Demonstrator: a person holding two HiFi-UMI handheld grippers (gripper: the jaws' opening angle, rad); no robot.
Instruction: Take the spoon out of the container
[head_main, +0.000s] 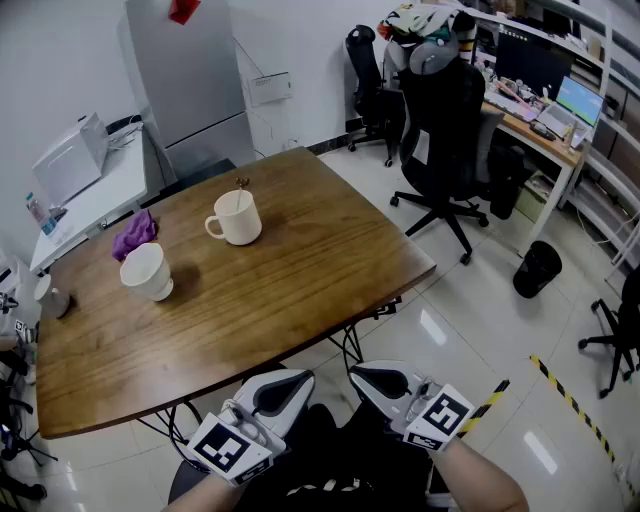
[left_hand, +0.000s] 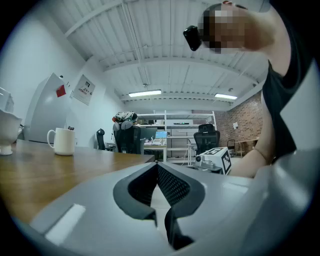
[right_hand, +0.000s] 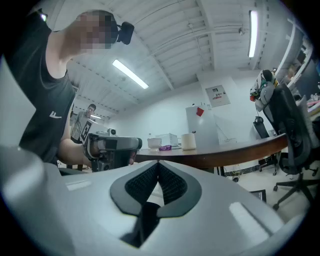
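Note:
A white mug (head_main: 237, 218) stands on the wooden table (head_main: 300, 270), with a spoon (head_main: 241, 190) upright in it, its handle leaning on the far rim. Both grippers hang low in front of the table's near edge, well short of the mug. My left gripper (head_main: 300, 376) is shut and holds nothing; its jaws meet at the tips (left_hand: 157, 164). My right gripper (head_main: 358, 374) is likewise shut and empty (right_hand: 158, 163). The mug (left_hand: 62, 141) shows far left in the left gripper view, and beyond the table edge as the mug (right_hand: 188, 141) in the right gripper view.
A second white cup (head_main: 146, 271) and a purple cloth (head_main: 134, 234) sit on the table's left part. A small grey cup (head_main: 55, 303) is at the far left edge. Black office chairs (head_main: 445, 130), a bin (head_main: 538, 268) and a desk stand to the right.

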